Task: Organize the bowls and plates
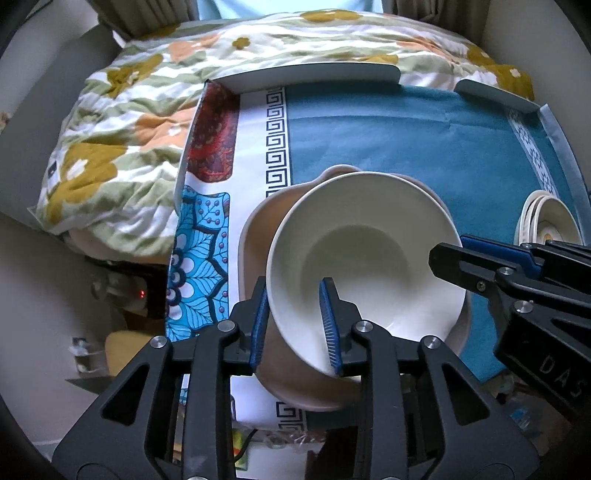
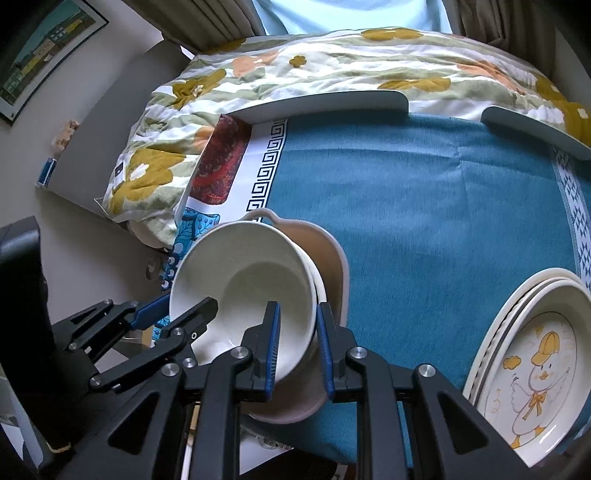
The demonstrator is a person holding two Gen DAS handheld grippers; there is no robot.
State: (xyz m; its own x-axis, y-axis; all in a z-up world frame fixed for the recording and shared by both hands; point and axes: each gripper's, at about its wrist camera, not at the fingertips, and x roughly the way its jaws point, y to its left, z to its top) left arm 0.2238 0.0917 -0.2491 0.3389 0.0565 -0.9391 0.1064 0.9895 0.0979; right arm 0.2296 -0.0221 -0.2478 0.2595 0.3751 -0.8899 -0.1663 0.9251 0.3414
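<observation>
A white bowl (image 1: 369,236) sits tilted inside a larger beige bowl (image 1: 258,229) with ear handles, on the blue tablecloth (image 1: 406,136). In the right wrist view a second white rim (image 2: 320,291) shows under the white bowl (image 2: 251,273). My left gripper (image 1: 295,286) straddles the bowl's near-left rim, one pad outside and one inside, with slack around the wall, so it is open. My right gripper (image 2: 298,306) is shut on the bowl's opposite rim. Each gripper shows in the other's view: the right gripper (image 1: 448,249) and the left gripper (image 2: 188,301).
A stack of plates (image 2: 535,369), the top one printed with a duck, lies at the table's right edge. Grey raised rails (image 1: 314,74) border the far side. A flowered quilt (image 1: 129,129) lies behind and to the left. A person in a light blue top (image 2: 351,14) stands at the back.
</observation>
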